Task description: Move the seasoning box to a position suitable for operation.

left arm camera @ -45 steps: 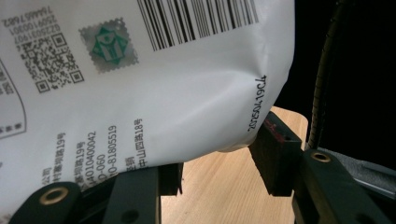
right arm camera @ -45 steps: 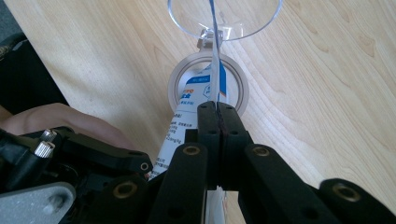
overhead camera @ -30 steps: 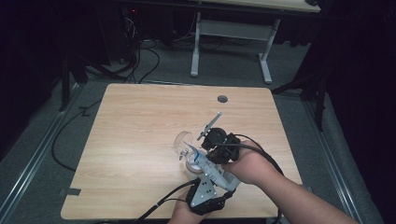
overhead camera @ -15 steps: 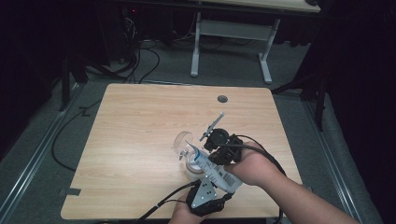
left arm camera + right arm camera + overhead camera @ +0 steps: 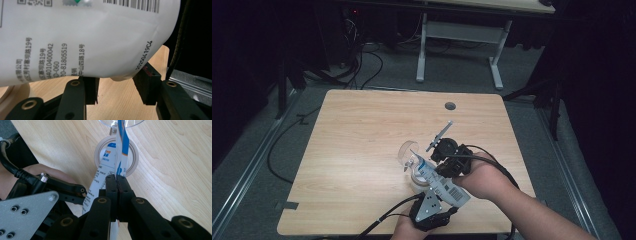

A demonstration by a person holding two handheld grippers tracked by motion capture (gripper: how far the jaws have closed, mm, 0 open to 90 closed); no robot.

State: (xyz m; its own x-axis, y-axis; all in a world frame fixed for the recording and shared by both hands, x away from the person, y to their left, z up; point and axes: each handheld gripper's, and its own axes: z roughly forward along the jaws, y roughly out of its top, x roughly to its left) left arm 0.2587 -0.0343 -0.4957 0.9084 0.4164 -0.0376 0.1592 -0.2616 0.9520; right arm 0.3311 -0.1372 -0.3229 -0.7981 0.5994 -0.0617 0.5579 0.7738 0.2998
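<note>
A white pouch [image 5: 439, 181] with blue print and a barcode lies slanted over the table, its top end at a clear glass vessel [image 5: 408, 150]. Under it sits a white ring-shaped object [image 5: 414, 176]. My right gripper [image 5: 435, 167] comes in from the right. In the right gripper view it [image 5: 116, 180] is shut on the pouch's [image 5: 105, 165] thin edge, with the ring [image 5: 98, 152] and the glass [image 5: 130, 122] beyond. My left gripper [image 5: 438, 196] is at the table's near edge. Its pads [image 5: 90, 87] bracket the pouch's [image 5: 87, 42] bulging bottom and touch it.
The wooden table [image 5: 362, 130] has a round cable hole [image 5: 450, 106] near its far edge. Cables trail from both grippers over the near edge. Behind the table stand a desk frame [image 5: 459, 35] and floor cables [image 5: 362, 65]. Metal rails run along the floor at the left.
</note>
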